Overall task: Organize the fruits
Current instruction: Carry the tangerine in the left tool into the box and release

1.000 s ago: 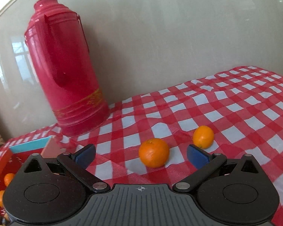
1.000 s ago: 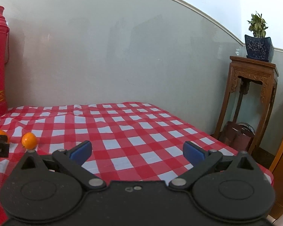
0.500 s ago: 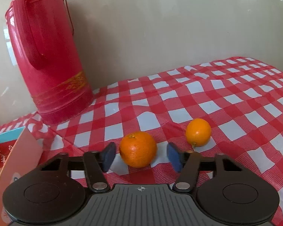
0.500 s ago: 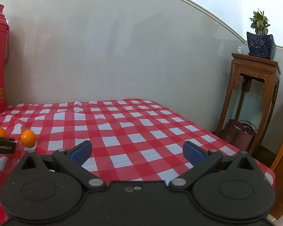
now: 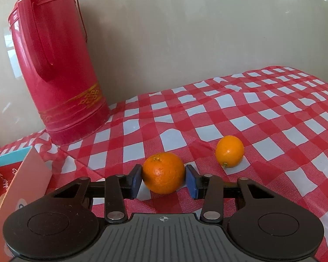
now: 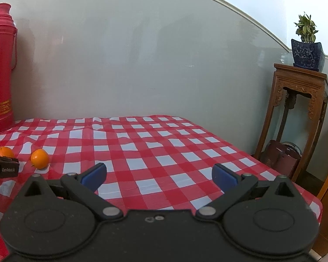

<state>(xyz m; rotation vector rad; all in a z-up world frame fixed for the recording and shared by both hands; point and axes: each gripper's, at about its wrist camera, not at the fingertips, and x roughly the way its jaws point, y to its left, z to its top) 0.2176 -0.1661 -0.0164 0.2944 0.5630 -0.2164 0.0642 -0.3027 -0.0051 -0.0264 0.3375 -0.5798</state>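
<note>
Left tongs closing w/ blue pads touching both sides of a mandarin on the red-checked bench, smaller orange fruit just to its right, red thermos behind at left, right tongs wide apart & empty over the cloth.

Red thermos upright on checked cloth by wall; potted plant atop wooden stand.

box cut at left edge, print (perhaps lettering) unreadable
</note>
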